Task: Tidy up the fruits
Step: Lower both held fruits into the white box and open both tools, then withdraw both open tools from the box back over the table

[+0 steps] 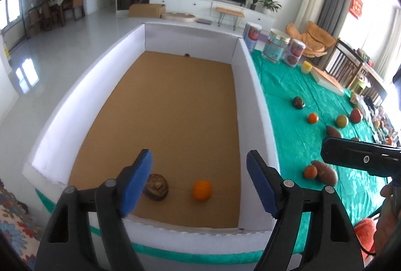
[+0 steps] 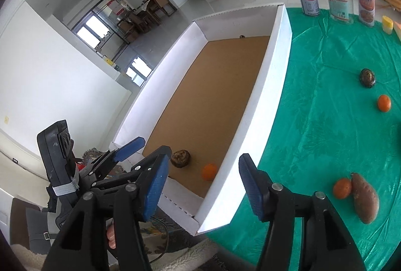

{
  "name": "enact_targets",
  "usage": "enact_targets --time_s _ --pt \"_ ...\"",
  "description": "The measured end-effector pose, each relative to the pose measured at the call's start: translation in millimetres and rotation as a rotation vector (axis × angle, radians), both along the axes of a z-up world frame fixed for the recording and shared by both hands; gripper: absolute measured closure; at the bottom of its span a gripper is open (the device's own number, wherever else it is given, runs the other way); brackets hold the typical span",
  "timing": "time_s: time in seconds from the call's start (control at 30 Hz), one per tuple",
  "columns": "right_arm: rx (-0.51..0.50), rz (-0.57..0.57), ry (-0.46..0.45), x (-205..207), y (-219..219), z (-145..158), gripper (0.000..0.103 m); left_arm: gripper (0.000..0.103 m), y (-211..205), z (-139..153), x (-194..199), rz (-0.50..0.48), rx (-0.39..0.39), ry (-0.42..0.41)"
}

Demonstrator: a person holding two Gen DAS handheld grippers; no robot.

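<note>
A white box with a brown cardboard floor holds a dark brown round fruit and an orange near its front wall. My left gripper hangs open above them, with nothing between its blue pads. My right gripper is open and empty too, over the box's near right corner. On the green cloth lie a sweet potato touching a small orange, another orange and a second dark fruit.
Three tall cans stand at the back of the cloth, with a yellow cup and a flat board beyond. More fruits lie at the far right. The right gripper's body hangs over the cloth.
</note>
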State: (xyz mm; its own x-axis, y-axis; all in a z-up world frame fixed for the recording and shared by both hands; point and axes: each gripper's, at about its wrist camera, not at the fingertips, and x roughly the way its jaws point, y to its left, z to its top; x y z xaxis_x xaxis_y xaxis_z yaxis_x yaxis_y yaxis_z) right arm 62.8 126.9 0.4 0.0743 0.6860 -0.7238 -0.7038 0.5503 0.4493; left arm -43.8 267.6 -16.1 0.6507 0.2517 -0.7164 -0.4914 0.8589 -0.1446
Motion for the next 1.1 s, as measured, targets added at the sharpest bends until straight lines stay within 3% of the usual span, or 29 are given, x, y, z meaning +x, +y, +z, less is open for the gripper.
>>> enact_targets --time_s 0.1,0.23,0.33,0.43,0.53,0.6,0.7,0.77,0.9,1.0,1.1 --pt "-0.057 -0.051 -0.13 -5.7 -42.6 6.8 0.024 0.019 -27.0 13.4 9.6 -0.052 0.074 -0.072" --pt "-0.187 -0.181 -0.293 -17.4 -118.8 -2.3 0.021 0.015 -61.6 13.5 34.2 -0.157 0.201 -0.122" --pt "-0.218 -0.333 -0.32 -26.1 -190.0 -17.3 0.021 0.015 -78.4 -7.4 60.1 -0.203 0.31 -0.039" --pt "-0.19 -0.521 -0.319 -28.0 -260.8 -29.5 0.021 0.015 -86.4 -25.8 73.5 -0.229 0.349 0.058" --pt "-0.151 -0.706 -0.328 -34.2 -325.6 -25.5 0.021 0.015 -95.2 -27.4 70.9 -0.237 0.404 0.066" --pt "-0.143 -0.791 -0.334 -33.4 -363.3 -7.8 0.021 0.015 -94.9 -29.4 71.3 -0.244 0.393 0.084" --pt "-0.212 -0.866 -0.451 -39.9 -406.0 45.4 0.021 0.015 -96.0 -31.7 69.0 -0.23 0.401 0.093" --pt "-0.268 -0.876 -0.535 -45.6 -425.4 83.1 0.02 0.015 -97.5 -33.7 66.5 -0.219 0.406 0.096" --pt "-0.388 -0.842 -0.658 -59.1 -438.1 133.7 0.006 0.015 -101.9 -33.7 65.4 -0.204 0.432 0.098" --pt "-0.392 -0.809 -0.713 -73.5 -427.9 143.1 0.004 0.015 -107.6 -21.6 64.4 -0.173 0.444 0.057" --pt "-0.304 -0.816 -0.726 -84.0 -418.3 123.2 0.0 0.013 -123.7 -1.3 56.4 -0.153 0.458 -0.04"
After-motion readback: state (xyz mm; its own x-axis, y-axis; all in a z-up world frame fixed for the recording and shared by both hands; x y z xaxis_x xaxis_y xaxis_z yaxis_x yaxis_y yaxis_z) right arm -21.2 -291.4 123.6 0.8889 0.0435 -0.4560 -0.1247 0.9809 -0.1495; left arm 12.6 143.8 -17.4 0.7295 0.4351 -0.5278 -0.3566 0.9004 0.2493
